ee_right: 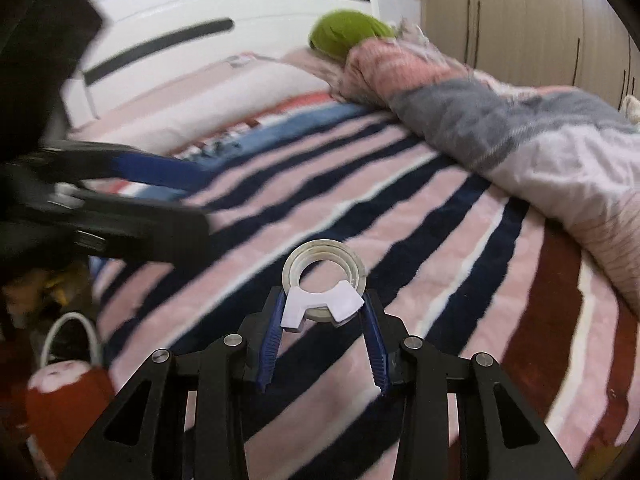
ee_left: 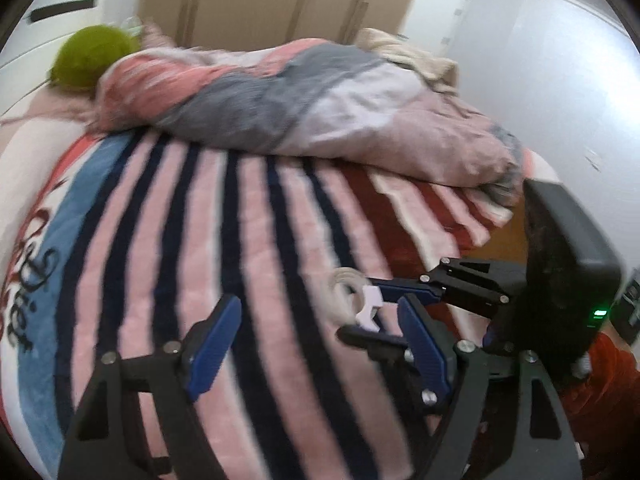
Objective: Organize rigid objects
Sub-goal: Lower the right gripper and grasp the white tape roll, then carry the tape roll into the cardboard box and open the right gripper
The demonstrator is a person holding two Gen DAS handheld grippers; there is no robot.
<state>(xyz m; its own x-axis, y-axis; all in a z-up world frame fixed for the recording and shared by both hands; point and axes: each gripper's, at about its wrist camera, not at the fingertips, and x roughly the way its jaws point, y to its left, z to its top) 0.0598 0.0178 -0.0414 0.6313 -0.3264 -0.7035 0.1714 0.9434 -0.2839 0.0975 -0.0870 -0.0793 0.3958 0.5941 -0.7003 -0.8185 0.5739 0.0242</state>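
The right tool [ee_right: 325, 312] has its blue pads pinched in on the white plastic dispenser piece [ee_right: 320, 306] clipped onto a roll of clear tape [ee_right: 324, 264], so the roll sticks out just past the fingertips, right over the striped blanket [ee_right: 420, 240] on the bed. Can't tell for sure if it's resting on the blanket or just hovering.

The left tool [ee_left: 316, 340] is roughly half open with nothing between its pads, sitting just beside the right one, to its left.

My guess on handling: the tape is light and stiff, so weight isn't a problem, but the clear sides look slick and the grip is on a small clip-on part rather than the roll itself. That clip could twist or pop off. Squeezing across the roll's flat faces or through the core would feel safer.

Both tools point forward and down at the bed, at a moderate slant. The rumpled quilt [ee_right: 520, 136] lies well ahead of them.
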